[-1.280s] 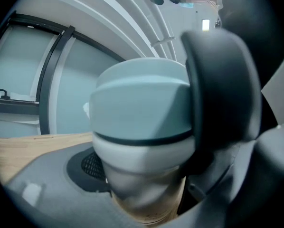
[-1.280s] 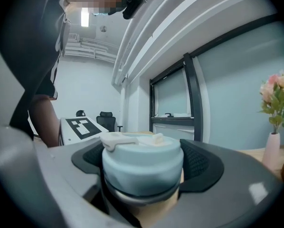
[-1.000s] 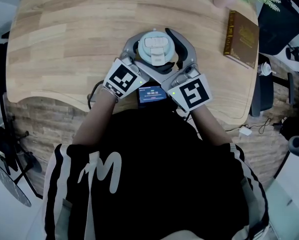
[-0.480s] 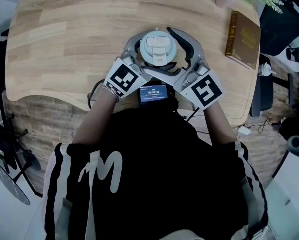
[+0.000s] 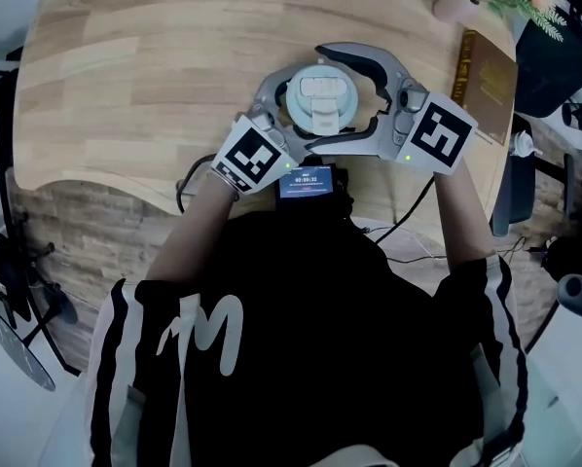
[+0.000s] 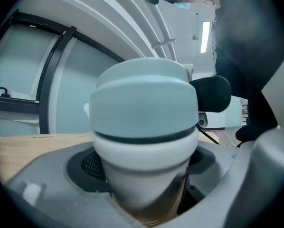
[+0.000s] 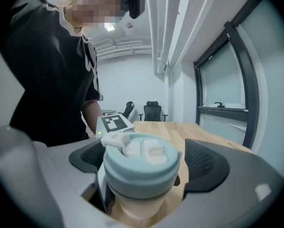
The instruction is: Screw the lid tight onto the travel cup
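Travel cup (image 6: 142, 167), lid (image 7: 141, 163) on, upright near the table's (image 5: 126, 66) front edge.
Clenched low by the left gripper (image 6: 144, 196); ringed at the lid by the right gripper's (image 7: 143, 175) jaws, just opened wider, pressing nothing. Close square on it, then twist level.

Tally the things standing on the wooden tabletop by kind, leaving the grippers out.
Travel cup with lid: 1
Book: 1
Pink vase with greenery: 1
Total: 3
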A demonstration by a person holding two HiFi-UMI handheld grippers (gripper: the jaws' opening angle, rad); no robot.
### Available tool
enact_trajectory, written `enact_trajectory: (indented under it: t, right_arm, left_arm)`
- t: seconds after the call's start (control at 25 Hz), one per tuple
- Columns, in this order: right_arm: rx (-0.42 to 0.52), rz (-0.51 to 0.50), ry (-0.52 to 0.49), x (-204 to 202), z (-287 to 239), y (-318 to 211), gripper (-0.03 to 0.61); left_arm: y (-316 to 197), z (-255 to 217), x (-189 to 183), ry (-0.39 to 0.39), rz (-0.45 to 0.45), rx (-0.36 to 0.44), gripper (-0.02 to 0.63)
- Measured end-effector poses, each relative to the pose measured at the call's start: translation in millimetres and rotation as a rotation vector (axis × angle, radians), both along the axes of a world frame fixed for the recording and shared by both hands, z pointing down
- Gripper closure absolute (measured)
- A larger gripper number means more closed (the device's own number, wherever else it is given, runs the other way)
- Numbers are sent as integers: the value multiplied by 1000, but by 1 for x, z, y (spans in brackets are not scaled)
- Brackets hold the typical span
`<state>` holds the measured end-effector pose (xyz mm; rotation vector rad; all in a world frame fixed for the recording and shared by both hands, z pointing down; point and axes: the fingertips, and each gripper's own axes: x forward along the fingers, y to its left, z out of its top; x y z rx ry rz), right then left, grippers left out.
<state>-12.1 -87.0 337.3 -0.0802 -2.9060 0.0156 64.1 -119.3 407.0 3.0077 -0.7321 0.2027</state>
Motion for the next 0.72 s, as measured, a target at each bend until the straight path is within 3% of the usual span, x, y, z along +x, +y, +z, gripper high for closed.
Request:
enact_trajectory:
  t: [0.28,0.72]
  right_arm:
    - [-49,-95,-4,-5,0,1,75]
    - [17,57,-65,-5,-4,-4,79]
  left_arm:
    - [0,-1,-1,6,4,-1,164]
    - [0,0,-1,2,0,-1,163]
